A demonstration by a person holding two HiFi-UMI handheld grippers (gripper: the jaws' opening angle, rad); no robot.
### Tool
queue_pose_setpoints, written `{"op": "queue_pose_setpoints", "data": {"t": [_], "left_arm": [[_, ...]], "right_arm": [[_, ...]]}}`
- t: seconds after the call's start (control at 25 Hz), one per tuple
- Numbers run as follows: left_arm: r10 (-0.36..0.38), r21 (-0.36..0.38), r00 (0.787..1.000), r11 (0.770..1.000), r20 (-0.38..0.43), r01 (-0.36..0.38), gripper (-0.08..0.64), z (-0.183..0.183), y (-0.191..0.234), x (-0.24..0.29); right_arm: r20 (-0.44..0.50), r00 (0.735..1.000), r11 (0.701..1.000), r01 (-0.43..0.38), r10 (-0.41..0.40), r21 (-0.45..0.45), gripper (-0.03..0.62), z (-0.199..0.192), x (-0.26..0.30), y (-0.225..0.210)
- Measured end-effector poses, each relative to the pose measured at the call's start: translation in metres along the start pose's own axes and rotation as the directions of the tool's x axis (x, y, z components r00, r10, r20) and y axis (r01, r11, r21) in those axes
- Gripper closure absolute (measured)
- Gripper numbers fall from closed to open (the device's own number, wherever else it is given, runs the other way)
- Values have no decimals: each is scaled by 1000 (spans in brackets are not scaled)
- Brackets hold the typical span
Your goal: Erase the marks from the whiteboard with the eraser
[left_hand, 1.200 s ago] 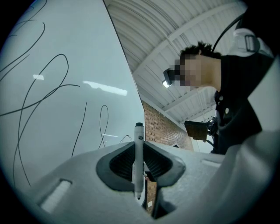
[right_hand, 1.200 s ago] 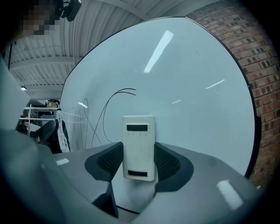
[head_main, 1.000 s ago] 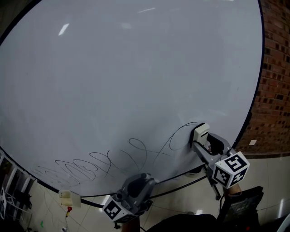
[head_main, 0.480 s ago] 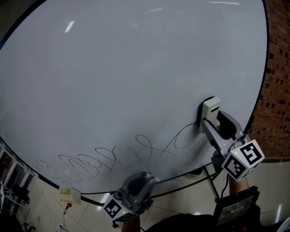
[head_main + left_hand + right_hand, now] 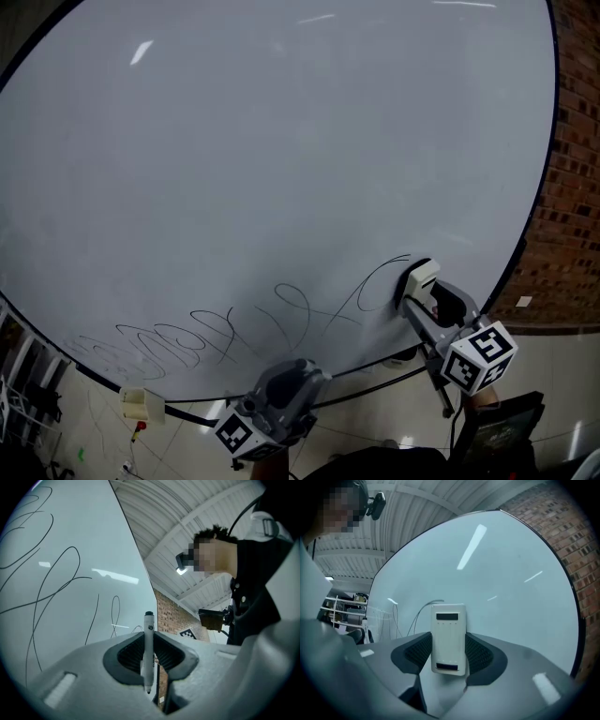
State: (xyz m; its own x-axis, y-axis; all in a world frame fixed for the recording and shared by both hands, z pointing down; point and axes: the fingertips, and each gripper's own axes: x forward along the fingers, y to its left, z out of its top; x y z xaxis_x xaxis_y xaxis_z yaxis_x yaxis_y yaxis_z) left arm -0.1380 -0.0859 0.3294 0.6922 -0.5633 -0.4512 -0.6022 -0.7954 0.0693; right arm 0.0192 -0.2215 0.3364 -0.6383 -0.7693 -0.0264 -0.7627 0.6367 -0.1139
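The whiteboard fills the head view, with black looping marks along its lower part. My right gripper is shut on a white eraser, which lies against the board at the right end of the marks, on the last curved line. In the right gripper view the eraser stands upright between the jaws. My left gripper hangs below the board's bottom edge, shut on a thin marker pen. The scribbles show on the board in the left gripper view.
A brick wall runs down the right side past the board's edge. A small cream box sits at the board's lower left rim. A metal stand leg and a pale floor lie under the board. A person stands behind the left gripper.
The right gripper rose with the eraser up the board's right side, then came back down to the end of the marks. The left gripper has stayed where it was.
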Motion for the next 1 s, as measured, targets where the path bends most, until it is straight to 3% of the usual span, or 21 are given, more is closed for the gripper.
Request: {"op": "queue_pose_setpoints", "data": {"t": [0.16, 0.32, 0.48, 0.68, 0.88, 1.0], "left_arm": [[-12, -1, 1000, 1000, -14, 12, 499, -4, -1, 6], [-25, 4, 1000, 1000, -13, 25, 499, -2, -4, 10], [-21, 10, 1000, 1000, -12, 21, 499, 0, -4, 8], [-11, 20, 1000, 1000, 0, 11, 499, 4, -4, 6], [-2, 29, 1000, 1000, 16, 2, 499, 10, -2, 2], [6, 29, 1000, 1000, 24, -7, 499, 11, -2, 0]], "right_arm": [[-83, 997, 999, 9, -5, 45, 367, -46, 0, -3], [-111, 994, 999, 26, -24, 22, 367, -50, 0, -6], [-48, 998, 1000, 27, -28, -8, 367, -18, 0, -1], [46, 999, 998, -23, 25, -51, 367, 45, 0, 7], [180, 983, 993, -14, 35, -118, 365, 108, -1, 14], [231, 973, 991, 3, 27, -131, 365, 124, -3, 15]]}}
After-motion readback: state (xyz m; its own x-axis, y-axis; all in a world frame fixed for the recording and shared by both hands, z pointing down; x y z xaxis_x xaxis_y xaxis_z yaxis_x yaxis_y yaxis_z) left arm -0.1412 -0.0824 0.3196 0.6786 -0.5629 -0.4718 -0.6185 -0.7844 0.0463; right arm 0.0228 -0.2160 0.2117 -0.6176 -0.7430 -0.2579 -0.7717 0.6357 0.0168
